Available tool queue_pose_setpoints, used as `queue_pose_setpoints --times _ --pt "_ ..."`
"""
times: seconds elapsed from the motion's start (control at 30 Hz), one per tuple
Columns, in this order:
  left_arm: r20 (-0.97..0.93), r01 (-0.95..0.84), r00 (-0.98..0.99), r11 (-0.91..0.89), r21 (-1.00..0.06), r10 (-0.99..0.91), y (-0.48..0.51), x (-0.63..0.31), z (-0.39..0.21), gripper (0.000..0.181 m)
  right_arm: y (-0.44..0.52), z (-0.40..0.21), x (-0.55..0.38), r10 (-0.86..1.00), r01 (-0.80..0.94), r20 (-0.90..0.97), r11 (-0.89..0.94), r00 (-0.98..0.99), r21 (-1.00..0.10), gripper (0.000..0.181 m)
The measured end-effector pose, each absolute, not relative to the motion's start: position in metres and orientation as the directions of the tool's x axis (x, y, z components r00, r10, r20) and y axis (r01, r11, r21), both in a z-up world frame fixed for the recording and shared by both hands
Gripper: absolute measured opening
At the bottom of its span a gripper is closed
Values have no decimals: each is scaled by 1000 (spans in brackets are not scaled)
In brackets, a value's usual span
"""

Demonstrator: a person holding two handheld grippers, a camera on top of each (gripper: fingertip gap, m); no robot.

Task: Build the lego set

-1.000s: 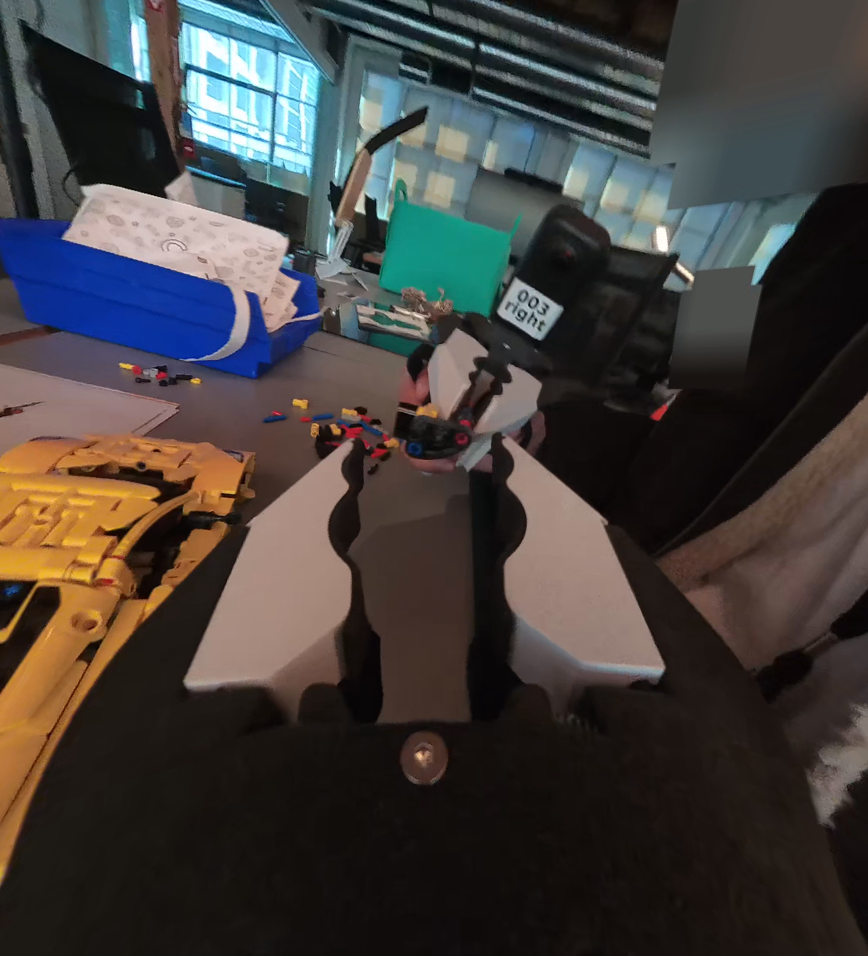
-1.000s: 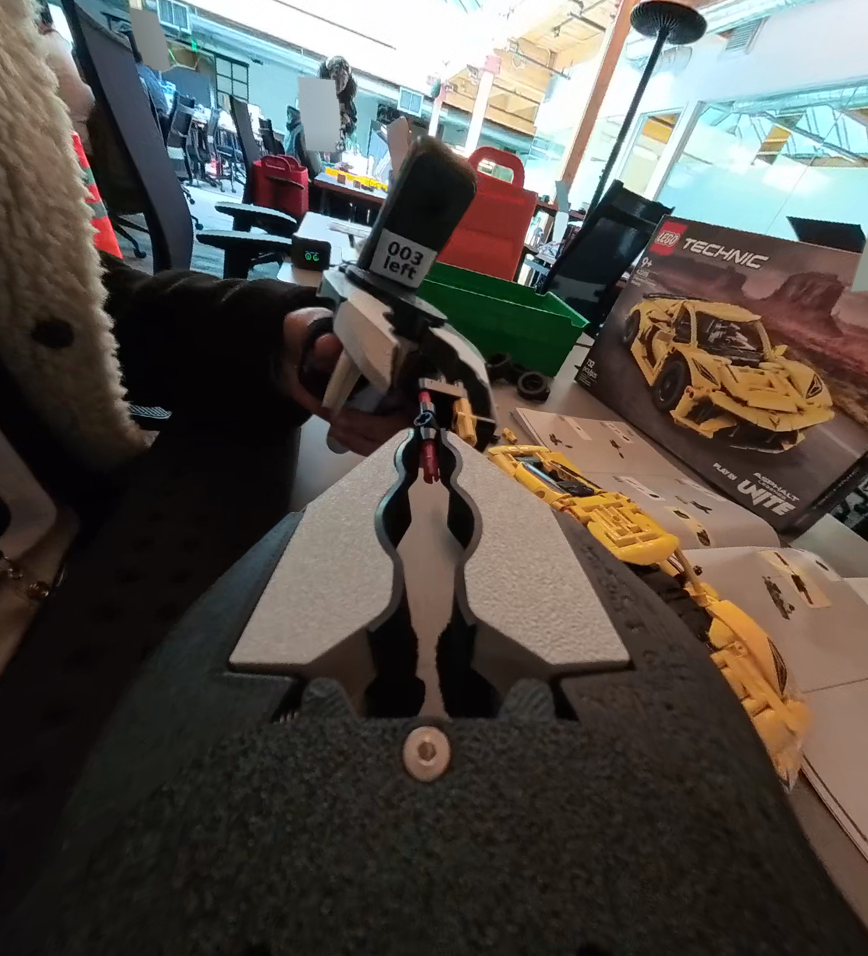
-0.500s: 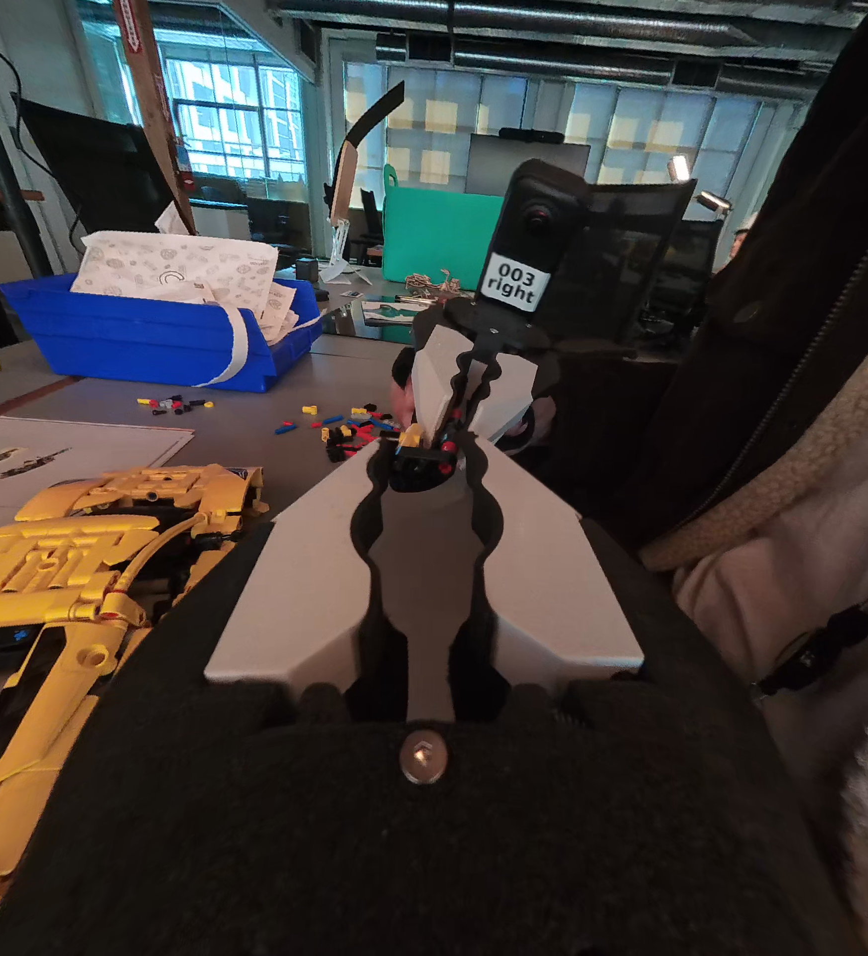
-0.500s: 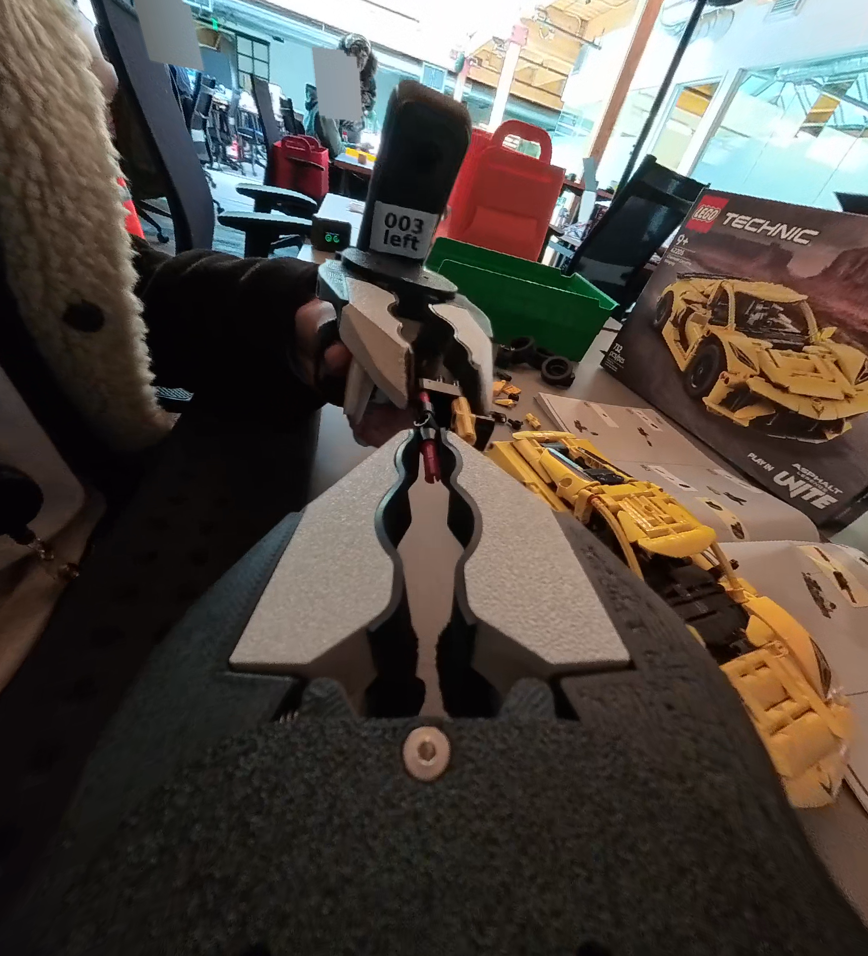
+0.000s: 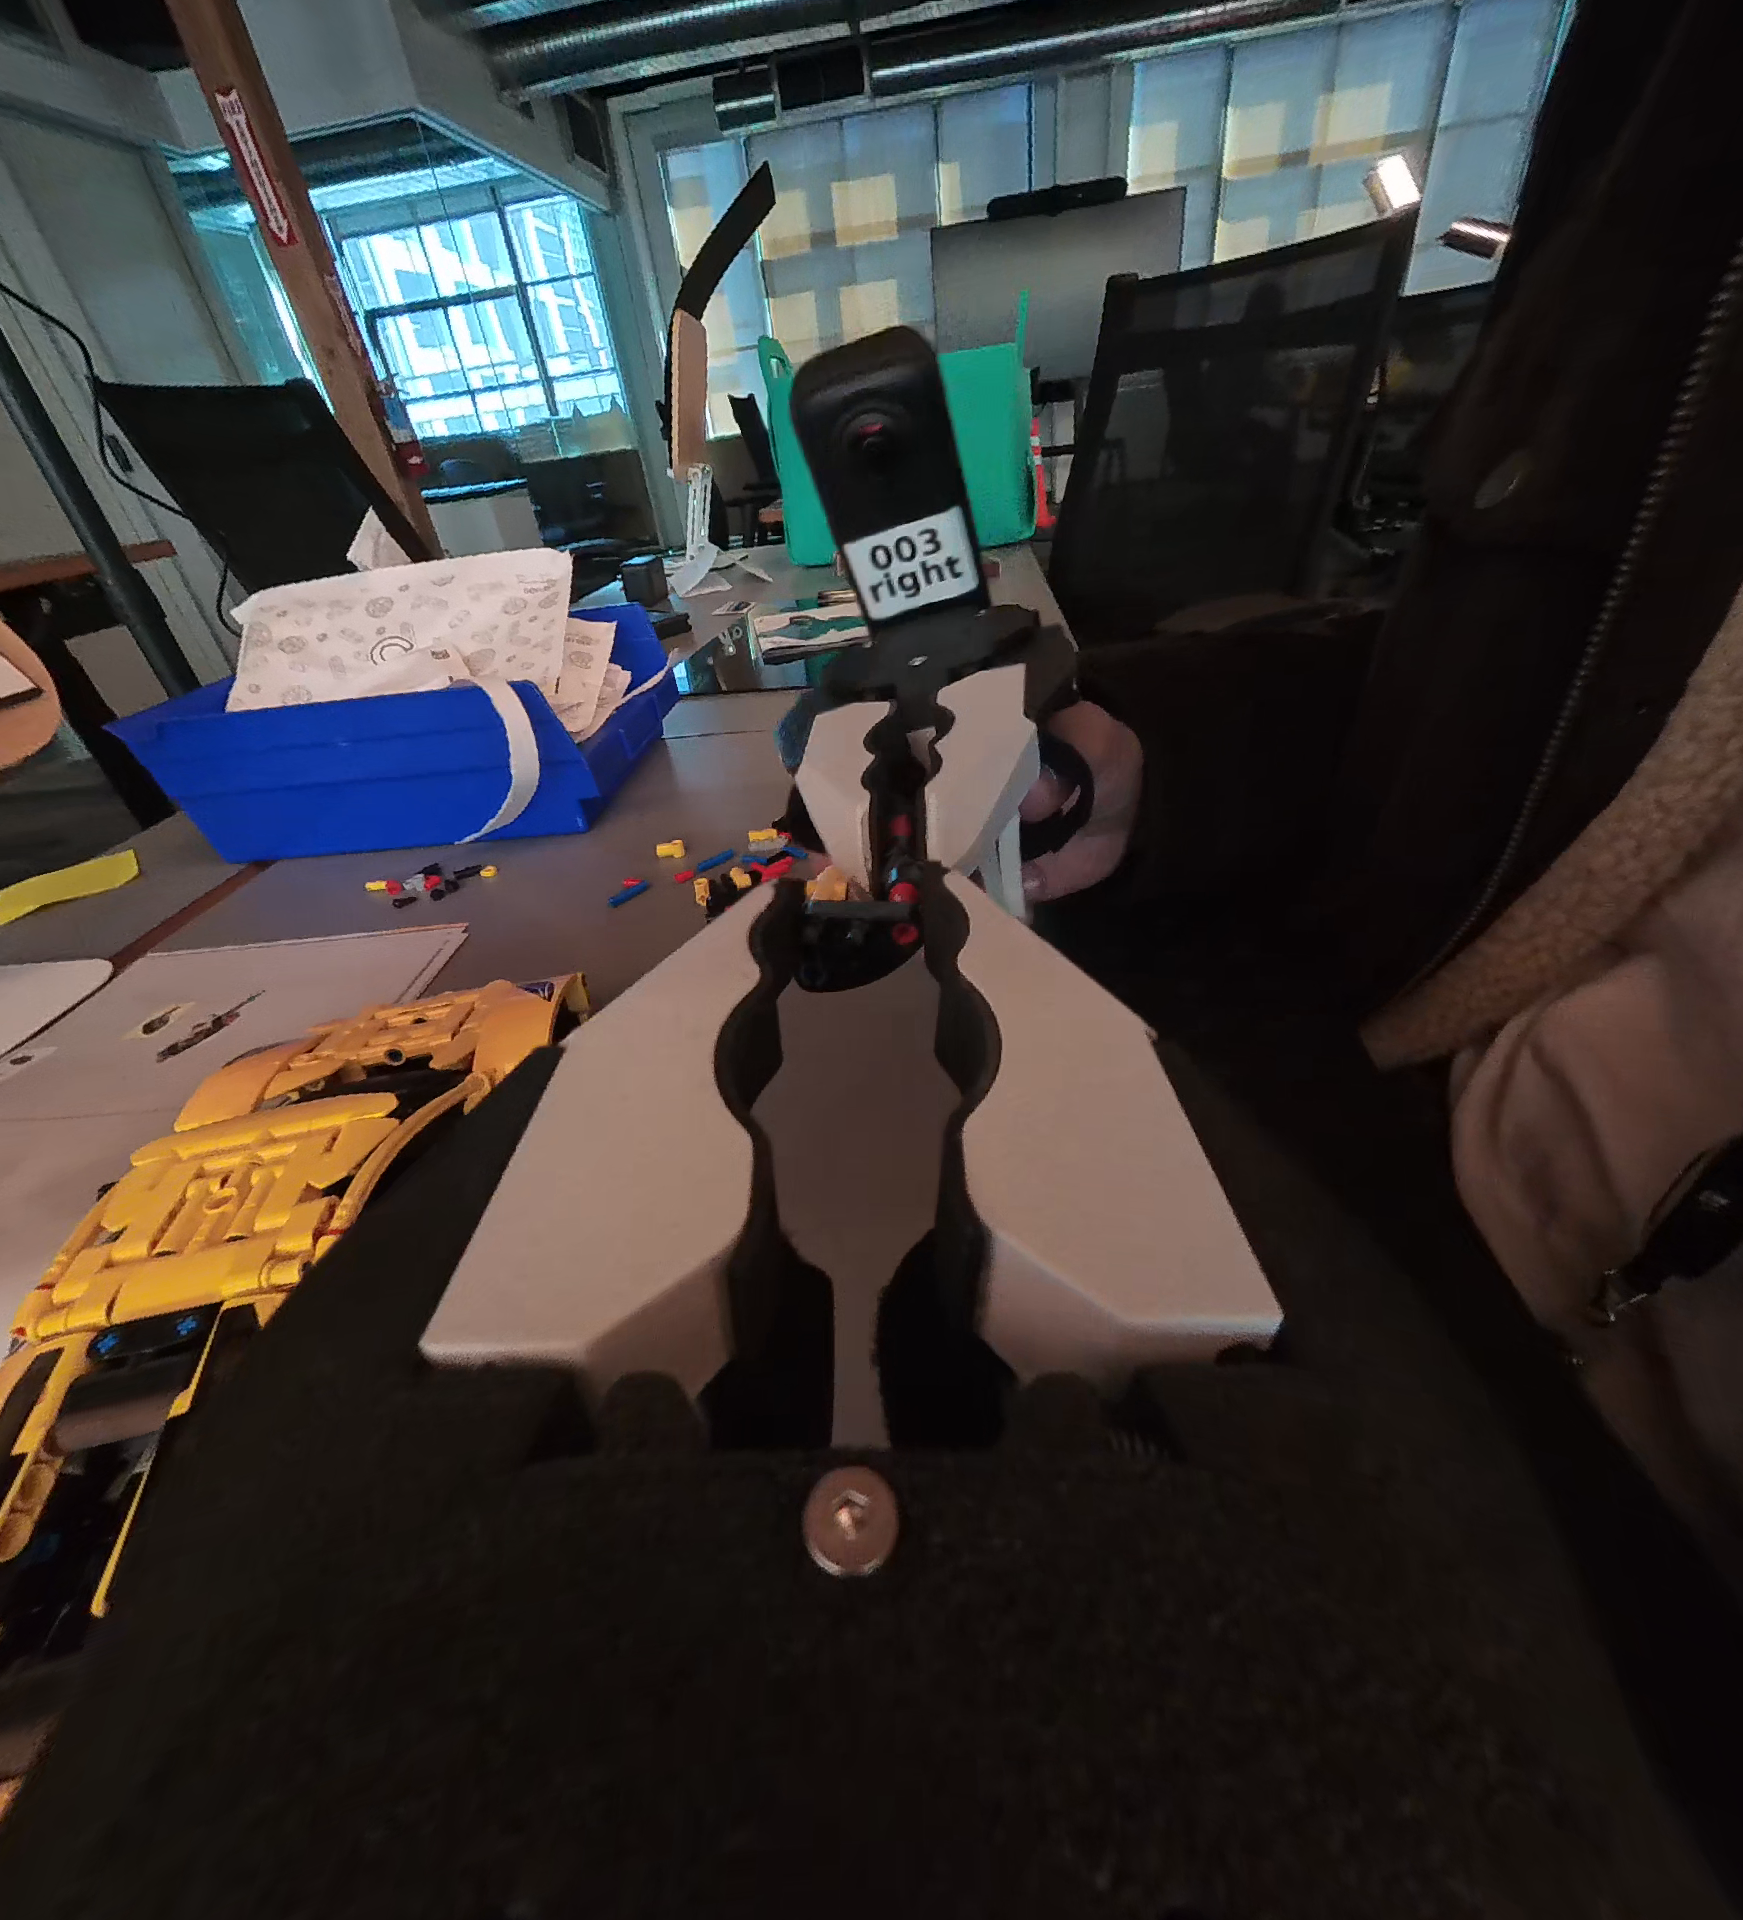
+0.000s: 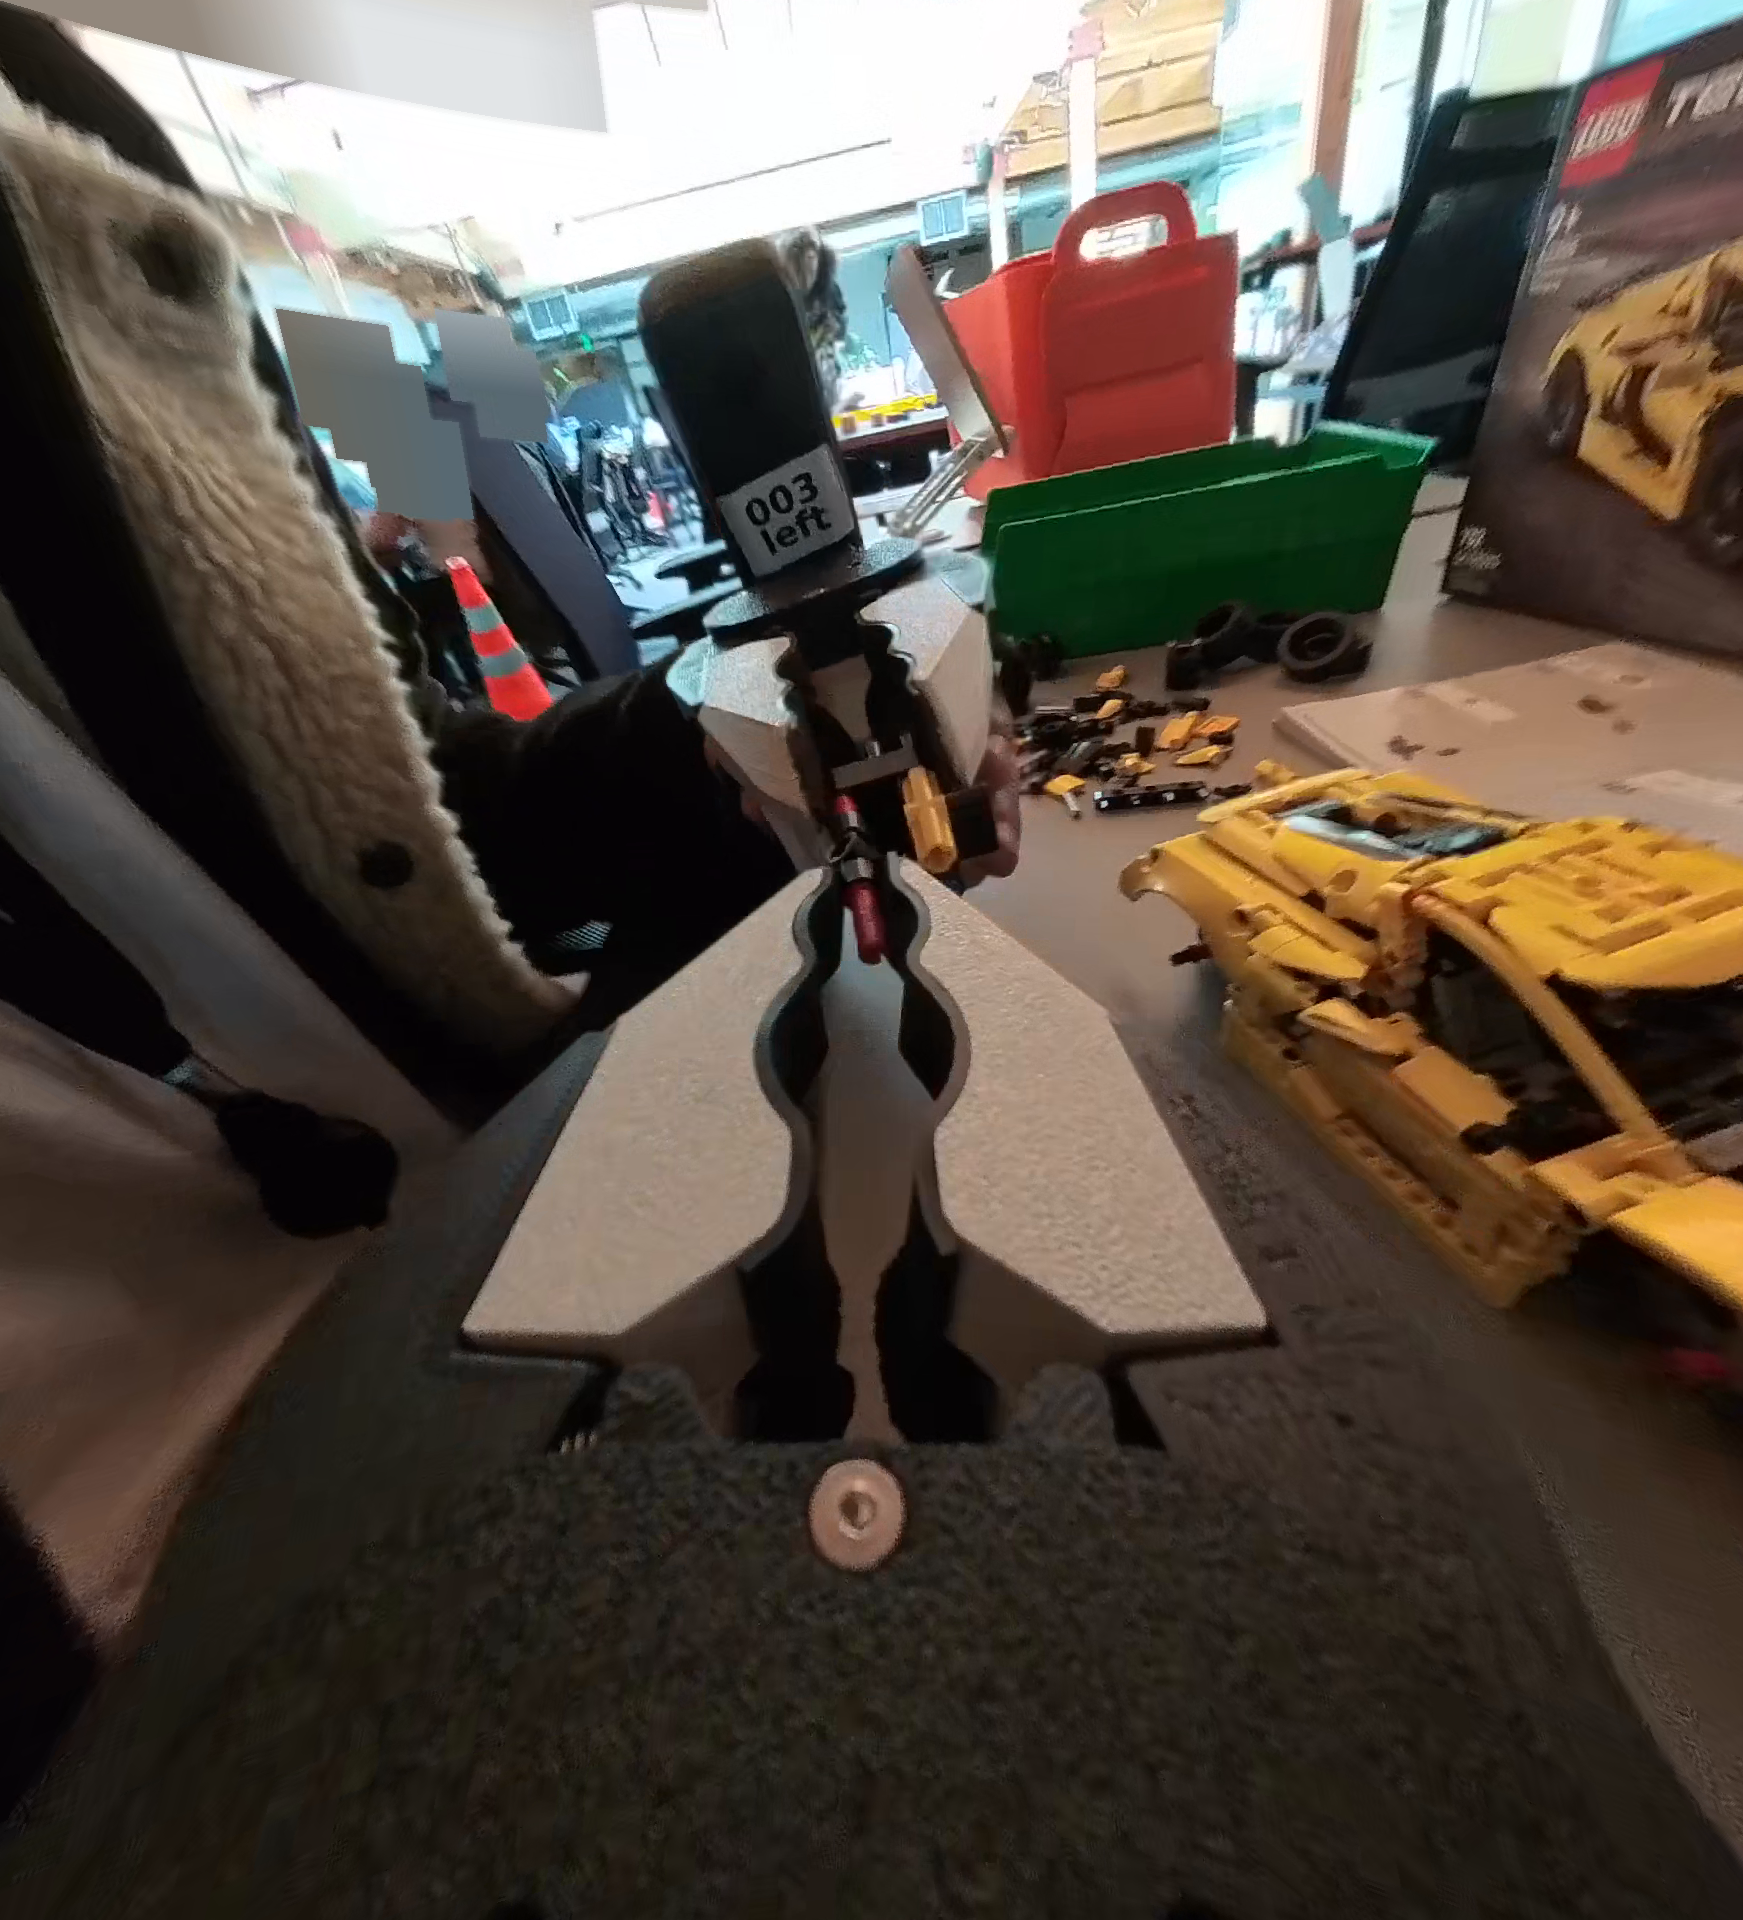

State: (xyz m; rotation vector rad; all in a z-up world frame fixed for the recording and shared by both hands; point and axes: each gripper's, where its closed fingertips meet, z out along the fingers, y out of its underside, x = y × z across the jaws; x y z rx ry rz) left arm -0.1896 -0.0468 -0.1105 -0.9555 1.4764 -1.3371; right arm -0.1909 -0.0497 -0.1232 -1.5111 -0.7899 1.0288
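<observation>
Two grippers meet mid-frame, above the table edge. Left gripper point(image 5: 851, 925) clamped on a black/yellow sub-assembly point(image 6: 934, 816); right gripper point(image 6: 862, 914) pinches a red pin point(image 6: 865, 914). We keep the pin coaxial w/ its hole, then push straight, no twisting.

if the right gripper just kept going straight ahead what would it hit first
Most likely the small black and yellow lego subassembly held in the left gripper, directly ahead. The red pin in the right gripper would meet it first; it looks nearly touching, though depth is unclear.

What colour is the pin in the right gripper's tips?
Red pin, pinched at the right gripper tips; clearest in the right wrist view.
</observation>
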Motion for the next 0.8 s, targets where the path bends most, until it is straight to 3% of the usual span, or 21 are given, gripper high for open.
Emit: queue_pose_setpoints --times 0.23,0.3,0.47,0.7,0.8 --pt "-232 38 -235 229 -973 -944 -43 -187 -112 25 -49 -127 -189 810 -160 -482 -455 335 -876 5" --pt "-199 58 -250 190 -980 -948 -44 -188 -110 25 -50 -125 -189 856 -133 -347 -321 383 -938 5" --pt "-110 49 -275 100 -994 -955 -46 -187 -109 25 -51 -122 -189 886 -83 -221 -205 407 -975 5" --pt "25 -3 -256 -25 -1000 -966 -38 -185 -113 25 -44 -126 -187 864 -97 -249 -230 437 -968 6" --pt "177 -50 -251 -170 -984 -952 -31 -181 -117 25 -39 -130 -184 847 -82 -248 -238 469 -968 7"
